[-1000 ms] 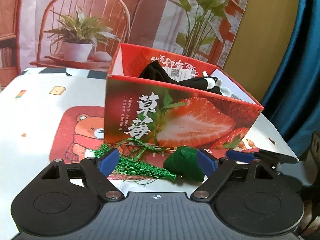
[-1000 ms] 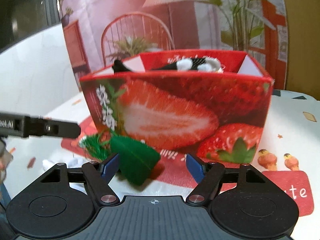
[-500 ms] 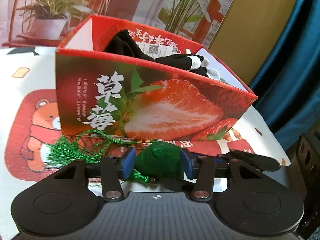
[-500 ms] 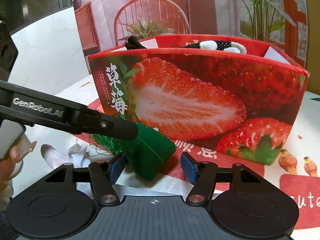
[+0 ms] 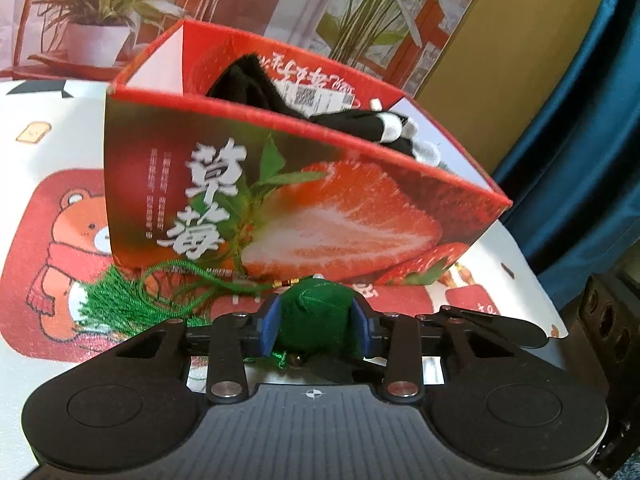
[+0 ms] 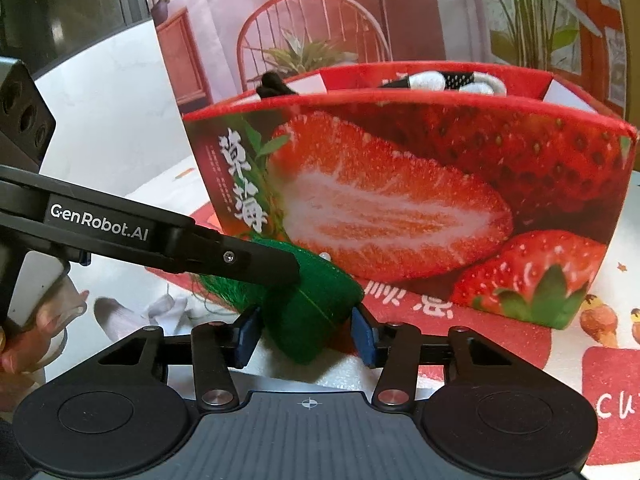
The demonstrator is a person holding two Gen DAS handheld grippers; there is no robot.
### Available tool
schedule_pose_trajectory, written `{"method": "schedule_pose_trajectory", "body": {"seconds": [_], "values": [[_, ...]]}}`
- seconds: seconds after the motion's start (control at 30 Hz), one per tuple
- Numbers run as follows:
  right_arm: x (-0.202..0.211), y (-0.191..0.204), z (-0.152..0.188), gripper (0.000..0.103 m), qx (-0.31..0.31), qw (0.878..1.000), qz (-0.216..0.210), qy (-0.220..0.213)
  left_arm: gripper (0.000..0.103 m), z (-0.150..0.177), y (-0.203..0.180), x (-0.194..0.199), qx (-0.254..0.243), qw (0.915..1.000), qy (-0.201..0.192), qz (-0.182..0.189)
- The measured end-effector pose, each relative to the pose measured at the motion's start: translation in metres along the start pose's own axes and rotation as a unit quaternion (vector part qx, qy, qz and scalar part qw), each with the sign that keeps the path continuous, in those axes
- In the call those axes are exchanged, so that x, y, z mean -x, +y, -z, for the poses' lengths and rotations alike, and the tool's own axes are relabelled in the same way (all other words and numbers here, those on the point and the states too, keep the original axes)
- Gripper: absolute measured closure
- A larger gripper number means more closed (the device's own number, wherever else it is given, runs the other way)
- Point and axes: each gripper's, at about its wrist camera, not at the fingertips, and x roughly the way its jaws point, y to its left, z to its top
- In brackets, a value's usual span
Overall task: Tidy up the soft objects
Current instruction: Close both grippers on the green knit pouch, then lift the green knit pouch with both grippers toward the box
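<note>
A green stuffed pouch (image 5: 314, 308) with a green tassel (image 5: 116, 304) lies on the table in front of a red strawberry box (image 5: 320, 216). My left gripper (image 5: 316, 326) is closing, and its blue pads press the pouch's two sides. In the right wrist view the same pouch (image 6: 320, 296) sits between the closing jaws of my right gripper (image 6: 306, 320); those pads stand close beside it without visibly squeezing it. The left gripper's finger (image 6: 240, 258) lies across the pouch's top left. Black and white socks (image 5: 248, 80) stick out of the box.
The table wears a white cloth with a red bear print (image 5: 60, 240). A person's hand (image 6: 24, 344) holds the left gripper at the far left, with a white crumpled item (image 6: 160, 308) beside it. A blue curtain (image 5: 580, 120) hangs past the table's right edge.
My left gripper came forward and down onto the pouch, and its wide jaws narrowed until the pads met it. The right jaws narrowed around the pouch as well.
</note>
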Motion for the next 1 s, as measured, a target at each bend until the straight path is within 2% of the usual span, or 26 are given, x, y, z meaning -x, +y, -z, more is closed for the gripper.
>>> {"method": "schedule_pose_trajectory", "body": {"seconds": [0.5, 0.87, 1.0], "values": [[0.053, 0.017, -0.048, 0.058, 0.035, 0.996, -0.001, -0.083, 0.063, -0.037, -0.041, 0.065, -0.039, 0.9950, -0.092, 0.001], [0.107, 0.034, -0.119, 0.058, 0.091, 0.982, 0.006, -0.167, 0.063, -0.085, -0.084, 0.124, -0.081, 0.9811, -0.175, 0.012], [0.116, 0.038, -0.143, 0.058, 0.111, 0.976, 0.011, -0.186, 0.063, -0.098, -0.096, 0.132, -0.098, 0.9745, -0.202, 0.001]]}}
